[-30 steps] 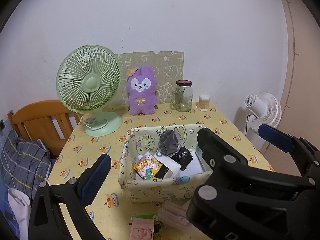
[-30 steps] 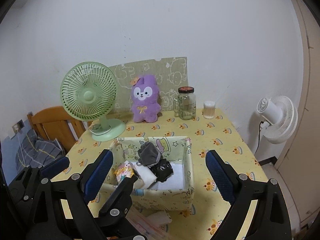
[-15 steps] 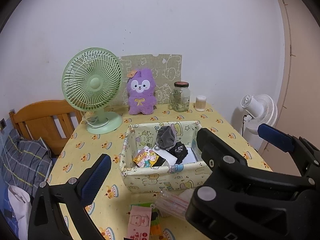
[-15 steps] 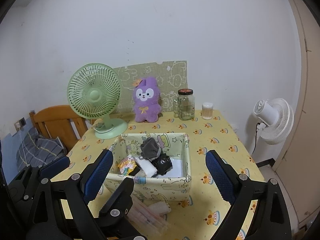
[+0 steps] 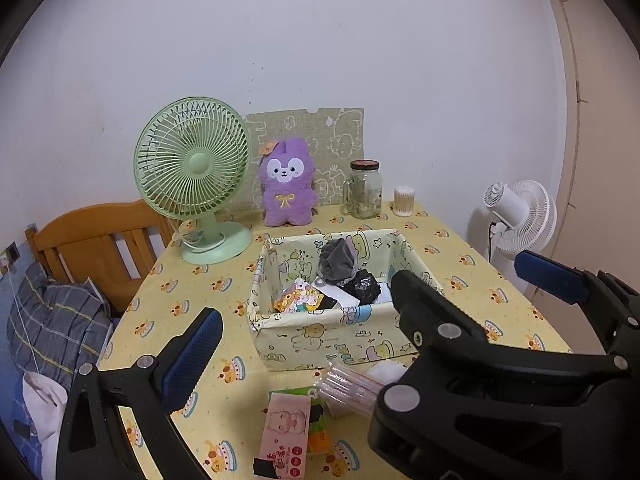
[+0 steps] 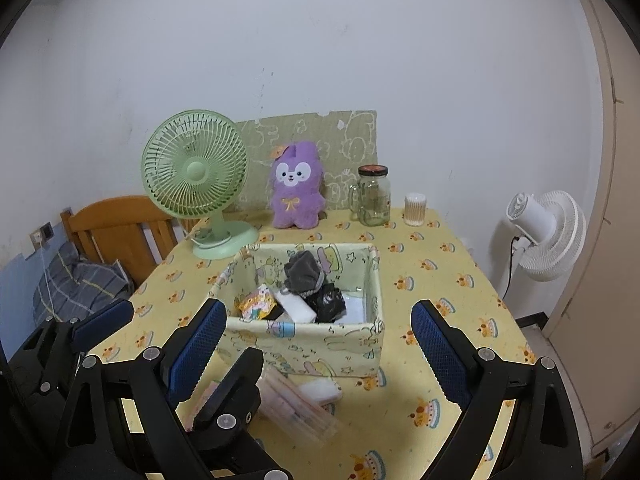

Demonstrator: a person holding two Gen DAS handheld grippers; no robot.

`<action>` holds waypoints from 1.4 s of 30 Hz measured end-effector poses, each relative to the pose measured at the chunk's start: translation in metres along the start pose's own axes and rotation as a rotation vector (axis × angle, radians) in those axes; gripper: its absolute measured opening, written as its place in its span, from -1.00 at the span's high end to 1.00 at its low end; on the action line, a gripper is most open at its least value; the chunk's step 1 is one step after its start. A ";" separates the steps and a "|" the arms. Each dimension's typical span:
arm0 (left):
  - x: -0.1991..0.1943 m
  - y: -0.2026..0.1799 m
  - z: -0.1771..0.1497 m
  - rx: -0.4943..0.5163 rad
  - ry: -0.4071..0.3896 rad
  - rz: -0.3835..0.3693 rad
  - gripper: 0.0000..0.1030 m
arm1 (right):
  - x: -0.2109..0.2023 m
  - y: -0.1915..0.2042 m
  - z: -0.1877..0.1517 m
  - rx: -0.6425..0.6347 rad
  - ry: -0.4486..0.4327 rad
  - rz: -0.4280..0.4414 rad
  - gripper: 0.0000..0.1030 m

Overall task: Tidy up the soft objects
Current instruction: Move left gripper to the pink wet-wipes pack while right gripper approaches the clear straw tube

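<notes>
Yellow cake-printed cloth covers the table (image 6: 440,280), which stands against a white wall with a mint-green desk fan (image 6: 196,172), a purple plush rabbit (image 6: 297,192) and a lidded glass jar (image 6: 374,196) along the back. At its middle sits the cartoon-printed fabric storage box (image 6: 320,344), holding a grey bundled sock (image 6: 304,272), a black one (image 6: 330,300) and a colourful printed one (image 6: 256,302). I hold my right gripper (image 6: 316,356) wide open and empty before the box, my left gripper (image 5: 360,308) likewise spread. A clear plastic packet (image 6: 296,404) lies just in front of the box
</notes>
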State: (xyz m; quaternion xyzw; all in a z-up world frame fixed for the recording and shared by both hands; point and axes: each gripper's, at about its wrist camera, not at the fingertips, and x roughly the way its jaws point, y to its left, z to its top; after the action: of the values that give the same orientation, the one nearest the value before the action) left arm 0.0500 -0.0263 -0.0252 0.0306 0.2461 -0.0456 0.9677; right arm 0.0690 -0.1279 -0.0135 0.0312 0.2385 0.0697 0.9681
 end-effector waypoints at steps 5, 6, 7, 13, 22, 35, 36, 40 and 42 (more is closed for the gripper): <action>0.000 0.000 -0.008 -0.004 0.009 -0.016 -0.98 | -0.002 0.001 -0.008 -0.006 0.006 0.006 -0.85; 0.001 -0.001 -0.010 -0.004 0.013 -0.015 -0.98 | -0.001 0.001 -0.010 -0.006 0.010 0.008 -0.85; 0.001 -0.001 -0.011 -0.004 0.016 -0.014 -0.98 | -0.001 0.001 -0.012 -0.005 0.013 0.009 -0.85; 0.003 -0.003 -0.022 -0.006 0.026 -0.003 -0.96 | 0.004 0.002 -0.022 -0.007 0.026 0.025 -0.85; 0.007 -0.005 -0.037 -0.008 0.035 0.010 -0.93 | 0.010 0.000 -0.037 -0.006 0.037 0.038 -0.85; 0.036 0.006 -0.064 -0.047 0.135 0.039 -0.78 | 0.045 0.005 -0.062 -0.015 0.131 0.060 -0.85; 0.038 0.007 -0.066 -0.049 0.142 0.038 -0.78 | 0.048 0.006 -0.064 -0.015 0.136 0.061 -0.85; 0.045 0.013 -0.073 -0.062 0.169 0.029 -0.74 | 0.058 0.011 -0.070 -0.024 0.162 0.064 -0.85; 0.050 0.016 -0.076 -0.074 0.185 0.027 -0.70 | 0.063 0.013 -0.073 -0.030 0.179 0.064 -0.85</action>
State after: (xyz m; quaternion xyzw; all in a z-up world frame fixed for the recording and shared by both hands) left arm 0.0592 -0.0080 -0.1156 0.0023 0.3353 -0.0206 0.9419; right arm 0.0885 -0.1040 -0.1059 0.0180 0.3220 0.1068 0.9405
